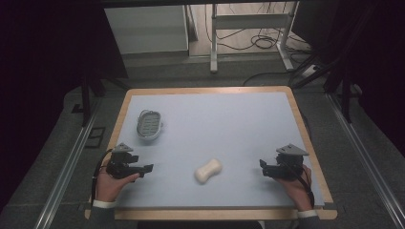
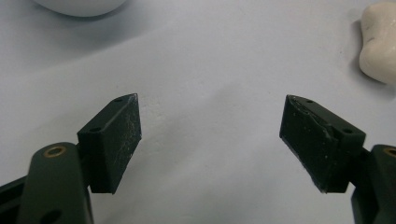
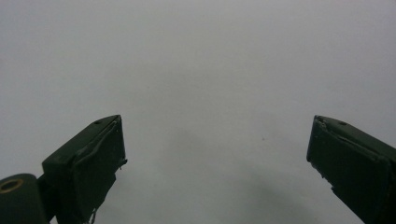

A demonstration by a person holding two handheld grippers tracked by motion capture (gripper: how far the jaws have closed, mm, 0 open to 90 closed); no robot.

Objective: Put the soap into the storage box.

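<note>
A cream, peanut-shaped bar of soap [image 1: 208, 171] lies on the pale blue mat [image 1: 224, 124] near the front middle; in the left gripper view the soap [image 2: 379, 42] sits at the upper right edge. A grey-white oval soap dish [image 1: 148, 124] with a slotted insert stands at the mat's left; its rim [image 2: 79, 5] peeks in at the top of the left gripper view. My left gripper [image 1: 148, 168] rests low at the front left, open, nothing between its jaws [image 2: 212, 140]. My right gripper [image 1: 262, 165] hovers at the front right, open and empty [image 3: 217, 161].
The mat covers a wooden-edged table [image 1: 305, 143]. Metal rails [image 1: 67, 167] run along both sides of the table. Beyond the far edge stand a white table frame [image 1: 248, 28] and cables [image 1: 258, 43] on the floor.
</note>
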